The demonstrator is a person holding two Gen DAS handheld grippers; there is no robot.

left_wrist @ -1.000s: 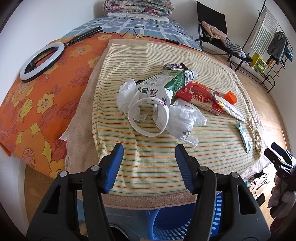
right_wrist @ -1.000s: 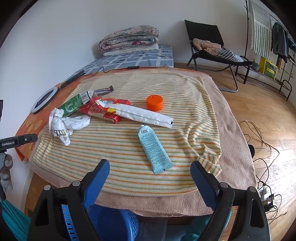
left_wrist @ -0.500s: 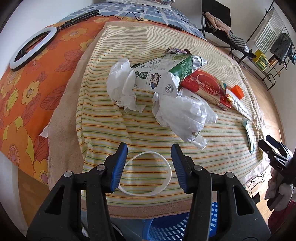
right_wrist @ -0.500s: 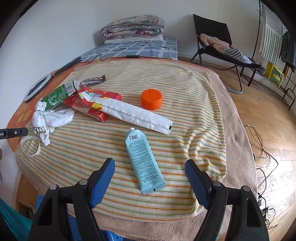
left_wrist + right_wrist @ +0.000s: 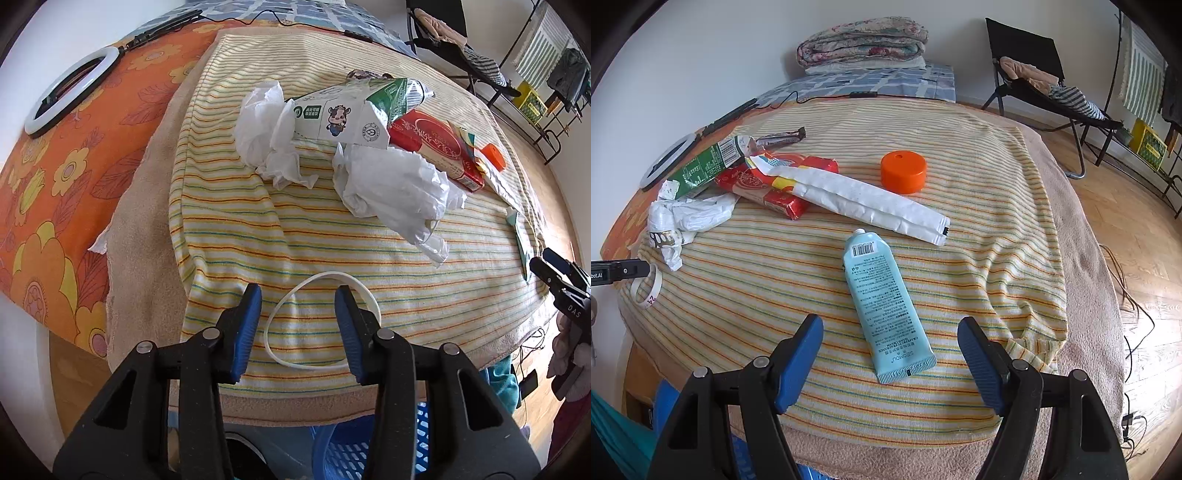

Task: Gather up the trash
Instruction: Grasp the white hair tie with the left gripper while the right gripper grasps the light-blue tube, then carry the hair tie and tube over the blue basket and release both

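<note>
We see the thin white plastic ring (image 5: 321,321) lying flat on the yellow-striped towel (image 5: 229,236) near its front edge, at 6 o'clock of the trash pile. Our left gripper (image 5: 298,330) has its blue-padded fingers apart, one each side of the ring's left half; the right finger (image 5: 349,328) overlaps the ring in view, but we cannot tell whether it touches it. In the right wrist view the ring (image 5: 646,286) sits at 9 o'clock, just beside the left gripper's tip.

At 12 o'clock of the ring: crumpled white plastic bag (image 5: 399,192), crumpled white tissue (image 5: 269,133), green-and-white milk carton (image 5: 351,110), red snack packet (image 5: 436,144).

Our right gripper (image 5: 890,365) is spread wide, holding nothing, with the light-blue squeeze tube (image 5: 886,302) lying between its fingers, crimped end toward us. At 12 o'clock of the tube: long white foil wrapper (image 5: 868,199); at 1 o'clock, orange round cap (image 5: 904,172). A blue plastic basket (image 5: 369,446) shows below the towel edge.
</note>
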